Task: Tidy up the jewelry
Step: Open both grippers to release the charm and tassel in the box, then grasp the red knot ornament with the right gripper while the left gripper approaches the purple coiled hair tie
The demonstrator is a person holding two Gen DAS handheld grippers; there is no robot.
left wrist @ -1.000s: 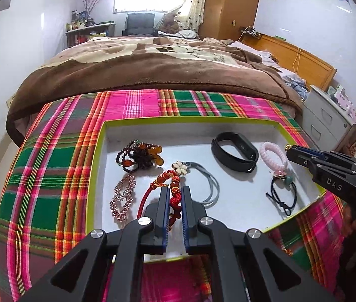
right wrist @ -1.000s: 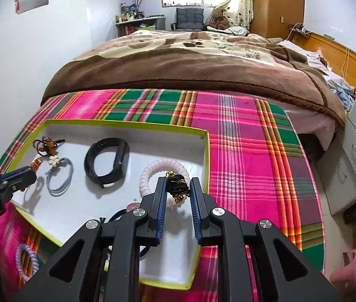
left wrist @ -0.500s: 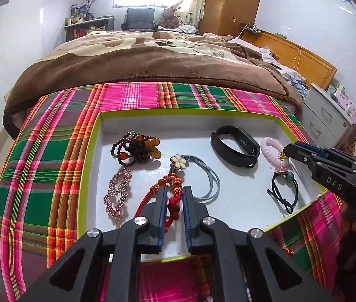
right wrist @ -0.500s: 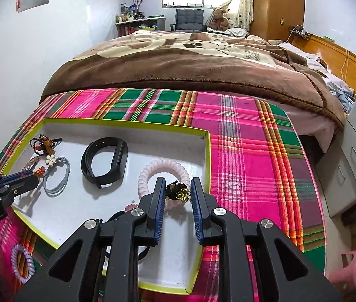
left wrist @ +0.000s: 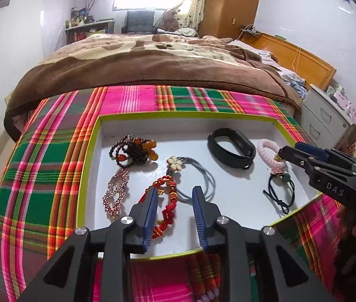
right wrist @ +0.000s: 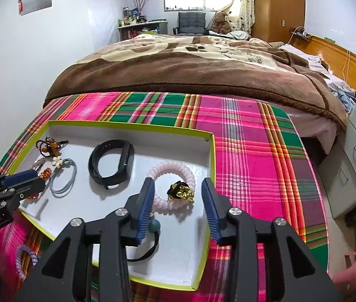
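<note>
Seen from the left wrist, the left gripper [left wrist: 174, 202] hangs over the near side of a shallow white tray [left wrist: 91, 148] with a lime-green rim, set on a pink and green plaid cloth [left wrist: 39, 166] at the foot of a bed under a brown blanket [left wrist: 137, 68]. Its jaws have just been opening and now stand apart; a red beaded bracelet [left wrist: 166, 207] lies on the tray floor between them, neither blue pad pressing on it. Just left of it lies a pink bead chain [left wrist: 116, 192], with a dark and amber bead bracelet [left wrist: 134, 151] behind. A grey hair tie with a cream flower [left wrist: 175, 163] sits just beyond the red bracelet, a black wristband [left wrist: 232, 148] farther right, then a pink coil hair tie [left wrist: 270, 151] and a black hair tie [left wrist: 282, 191] near the right wall. The right gripper's fingers reach in from the right edge, over the pink coil.

Seen from the right wrist, the right gripper [right wrist: 178, 201] is poised over the tray's [right wrist: 210, 166] right end. Its jaws, too, have just been opening and are spread wide; a black and gold charm [right wrist: 181, 190] rests on the pink coil hair tie [right wrist: 171, 173] between them, untouched by either pad. The black wristband [right wrist: 111, 162] lies to the left, the grey hair tie [right wrist: 64, 176] beyond it. The left gripper's fingers enter at the left edge. A purple coil hair tie [right wrist: 25, 258] lies on the cloth [right wrist: 248, 156] outside the tray's near left wall.
</note>
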